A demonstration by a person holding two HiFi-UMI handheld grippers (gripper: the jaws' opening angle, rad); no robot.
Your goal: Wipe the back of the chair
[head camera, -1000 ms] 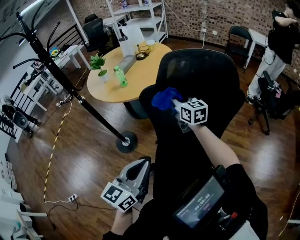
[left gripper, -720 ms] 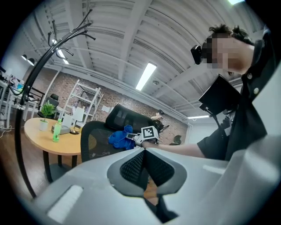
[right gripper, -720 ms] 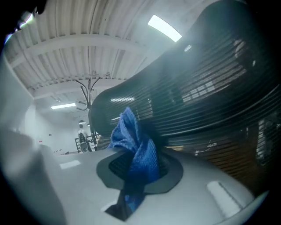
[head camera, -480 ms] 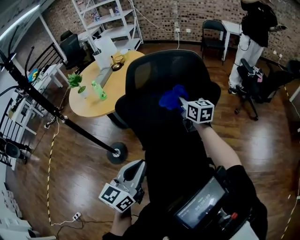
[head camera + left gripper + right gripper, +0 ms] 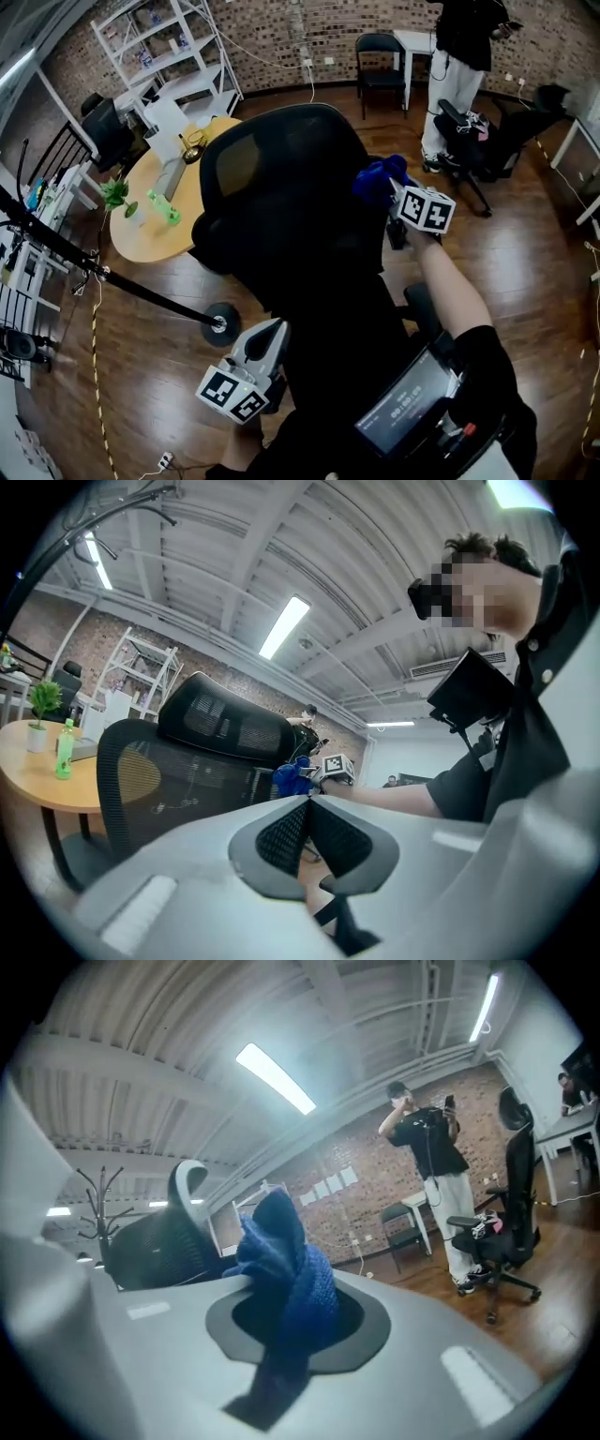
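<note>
Right gripper (image 5: 396, 195) is squeezing the blue cloth (image 5: 377, 178) at three o'clock on the chair back (image 5: 281, 197) — best pressing flat, sliding slowly; left gripper (image 5: 267, 349) is resting closed, empty.

cloth (image 5: 380, 179) now at chair (image 5: 281, 192) edge
</note>
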